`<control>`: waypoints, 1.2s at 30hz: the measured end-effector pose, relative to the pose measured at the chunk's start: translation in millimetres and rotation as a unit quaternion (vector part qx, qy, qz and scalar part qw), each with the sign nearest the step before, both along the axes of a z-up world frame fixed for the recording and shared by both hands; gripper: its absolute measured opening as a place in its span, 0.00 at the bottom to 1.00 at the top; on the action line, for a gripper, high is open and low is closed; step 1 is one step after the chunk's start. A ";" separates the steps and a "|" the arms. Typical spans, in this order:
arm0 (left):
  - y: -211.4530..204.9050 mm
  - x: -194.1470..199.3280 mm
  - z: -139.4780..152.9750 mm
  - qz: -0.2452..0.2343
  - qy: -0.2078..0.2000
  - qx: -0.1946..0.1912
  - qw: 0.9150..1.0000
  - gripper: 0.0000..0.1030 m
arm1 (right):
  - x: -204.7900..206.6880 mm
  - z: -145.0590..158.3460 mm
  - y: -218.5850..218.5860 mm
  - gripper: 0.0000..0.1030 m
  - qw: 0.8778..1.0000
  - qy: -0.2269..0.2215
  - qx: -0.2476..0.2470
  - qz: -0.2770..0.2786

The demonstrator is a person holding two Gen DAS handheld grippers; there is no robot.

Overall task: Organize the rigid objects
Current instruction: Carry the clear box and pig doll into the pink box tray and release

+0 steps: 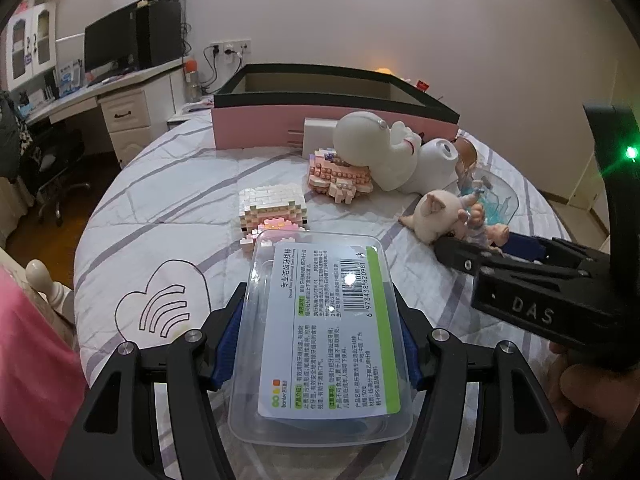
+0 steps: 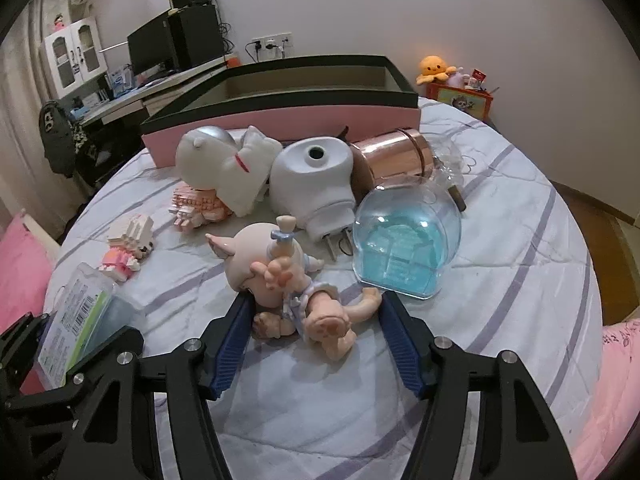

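The left gripper (image 1: 320,344) had its jaws clamped on the clear plastic floss box with a green-edged label (image 1: 326,332), at 6 o'clock over the striped bed (image 1: 180,200). The right gripper (image 2: 316,344) had its jaws apart around the pink pig-eared doll (image 2: 288,280), with the pink open storage box (image 2: 280,124) at 12 o'clock.

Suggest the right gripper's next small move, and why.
Probably close the right gripper on the pig doll: its jaws stand open with the doll lying between them on the bed, ungripped. The left gripper already clamps the floss box.
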State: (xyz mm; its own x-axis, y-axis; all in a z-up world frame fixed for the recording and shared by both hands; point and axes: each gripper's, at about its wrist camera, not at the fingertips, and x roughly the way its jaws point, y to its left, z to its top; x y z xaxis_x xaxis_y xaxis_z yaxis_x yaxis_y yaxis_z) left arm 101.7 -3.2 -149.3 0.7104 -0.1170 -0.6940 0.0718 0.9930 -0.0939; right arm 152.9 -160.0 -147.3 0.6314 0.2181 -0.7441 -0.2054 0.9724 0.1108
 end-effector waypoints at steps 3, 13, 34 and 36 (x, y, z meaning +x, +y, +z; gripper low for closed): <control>2.7 -1.6 4.1 0.002 -0.005 0.000 1.000 0.63 | -8.4 1.8 -2.0 0.63 1.000 -0.003 0.017 0.010; 12.1 -6.3 12.1 0.013 -0.013 0.000 1.000 0.63 | -18.8 8.0 3.5 0.63 0.999 -0.001 0.034 0.037; 21.1 -8.6 21.3 0.023 -0.028 -0.003 0.999 0.63 | -12.9 7.6 19.5 0.63 0.996 -0.006 0.023 0.086; 22.0 -8.5 25.1 0.024 -0.033 -0.004 0.999 0.63 | -14.8 14.1 17.6 0.63 0.996 -0.012 0.028 0.088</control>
